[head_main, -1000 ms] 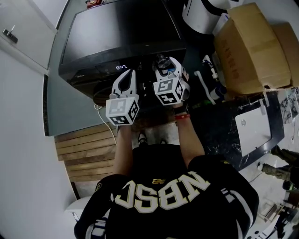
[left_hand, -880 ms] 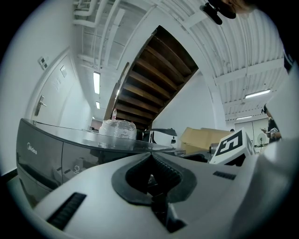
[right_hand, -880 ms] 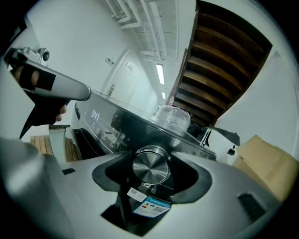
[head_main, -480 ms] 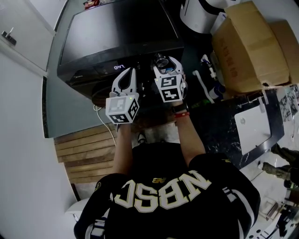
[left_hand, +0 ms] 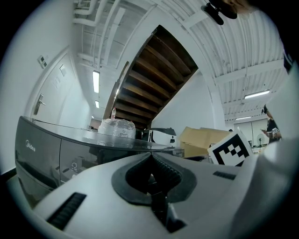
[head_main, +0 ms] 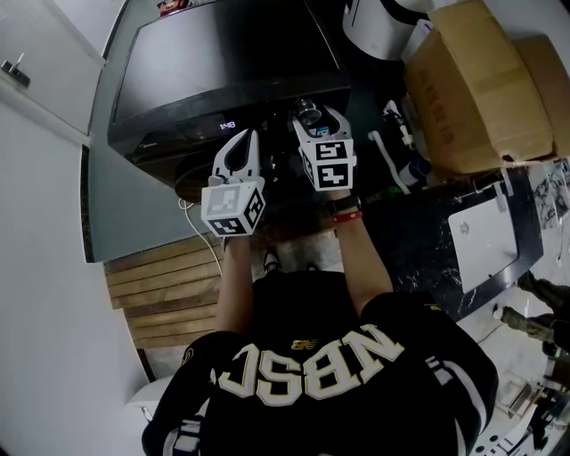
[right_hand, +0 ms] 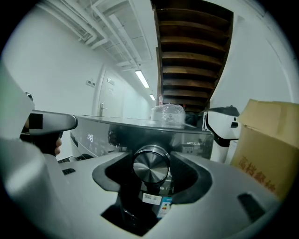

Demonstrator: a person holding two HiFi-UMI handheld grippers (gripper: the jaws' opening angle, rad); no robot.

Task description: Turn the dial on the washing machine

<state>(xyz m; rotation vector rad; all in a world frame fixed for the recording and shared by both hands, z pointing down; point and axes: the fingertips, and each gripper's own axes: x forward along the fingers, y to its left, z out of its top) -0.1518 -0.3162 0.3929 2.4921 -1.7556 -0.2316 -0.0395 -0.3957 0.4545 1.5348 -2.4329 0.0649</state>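
Observation:
The dark washing machine [head_main: 223, 62] fills the top of the head view, with lit digits on its display [head_main: 227, 126]. Its round metal dial [head_main: 306, 109] sticks out of the front panel on the right. My right gripper [head_main: 318, 121] is shut on the dial, and in the right gripper view the dial [right_hand: 150, 167] sits between the two dark pads of my right gripper [right_hand: 152, 161]. To its left, my left gripper [head_main: 241, 151] hangs in front of the panel, apart from it. In the left gripper view, my left gripper [left_hand: 150, 161] is shut and holds nothing.
Cardboard boxes [head_main: 481, 89] stand to the right of the machine, with a white appliance [head_main: 383, 27] behind them. A clear plastic-wrapped bundle [right_hand: 168, 114] lies on the machine's top. Wooden slats [head_main: 165, 294] cover the floor at the lower left. A white door [head_main: 36, 62] is at the far left.
My right gripper has rolled on the dial, its marker cube showing at a new angle. The digits on the display have changed. The left gripper has stayed in place.

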